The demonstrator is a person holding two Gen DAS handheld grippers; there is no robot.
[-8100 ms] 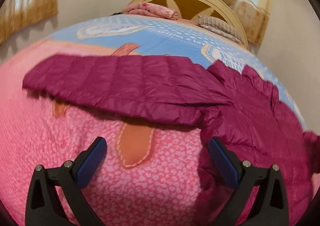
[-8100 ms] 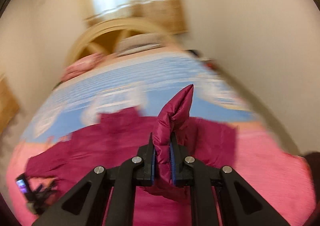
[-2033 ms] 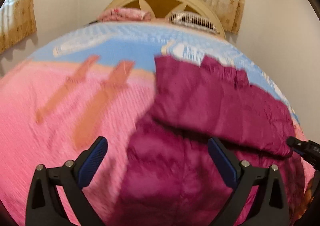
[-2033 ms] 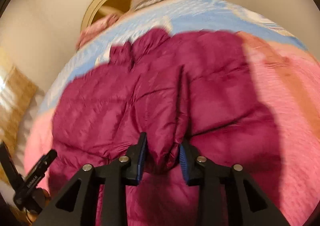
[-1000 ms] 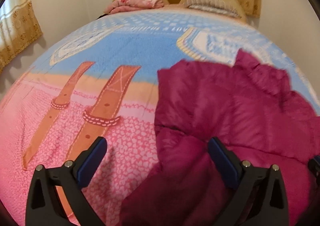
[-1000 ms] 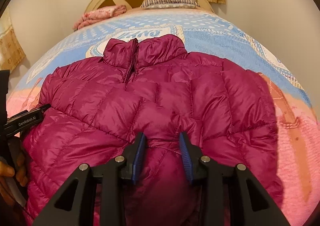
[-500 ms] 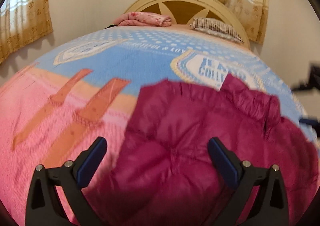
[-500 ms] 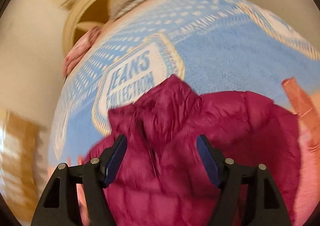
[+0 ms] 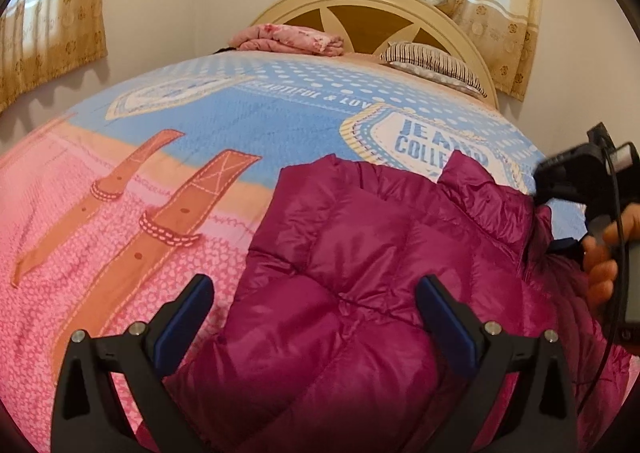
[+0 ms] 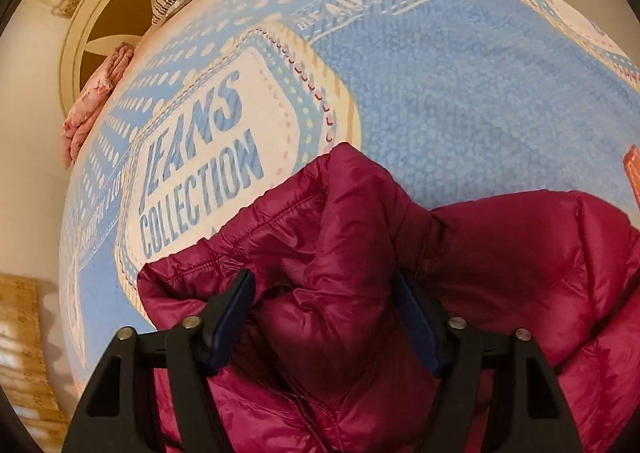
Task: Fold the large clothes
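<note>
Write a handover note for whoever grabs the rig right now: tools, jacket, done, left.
Left tool: open, hovering over the jacket's lower body, holding nothing.
Right tool: jaws closing around the collar, which sits between them; pads not yet clamped.
Jacket: magenta puffer, front up on the bedspread, collar toward the headboard.
Done: sleeves look folded in over the body.
Left: probably grip the collar and fold the jacket lengthwise, then tidy.
</note>
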